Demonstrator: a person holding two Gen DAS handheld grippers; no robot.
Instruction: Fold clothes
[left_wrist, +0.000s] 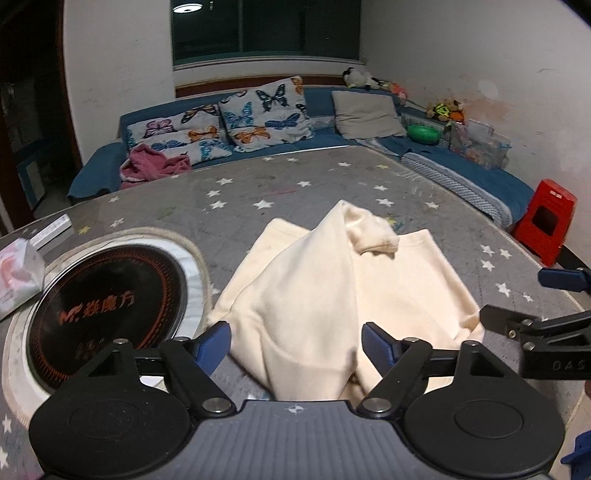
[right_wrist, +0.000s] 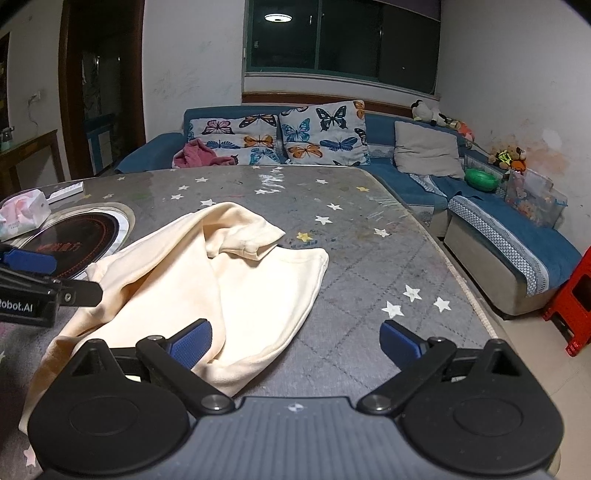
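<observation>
A cream garment (left_wrist: 325, 291) lies crumpled on the grey star-patterned table (left_wrist: 295, 184), one sleeve folded over its top. My left gripper (left_wrist: 296, 349) is open, its blue fingers apart over the garment's near edge, holding nothing. In the right wrist view the same garment (right_wrist: 229, 291) lies left of centre. My right gripper (right_wrist: 295, 341) is open and empty; its left finger (right_wrist: 192, 343) is over the garment's near right edge, its right finger (right_wrist: 400, 341) over bare table. Each gripper shows at the edge of the other's view.
A round black induction hob (left_wrist: 110, 306) is set in the table to the left, with a tissue pack (left_wrist: 18, 273) beside it. A blue sofa (left_wrist: 332, 140) with butterfly pillows stands behind the table. A red stool (left_wrist: 546, 221) stands at the right on the floor.
</observation>
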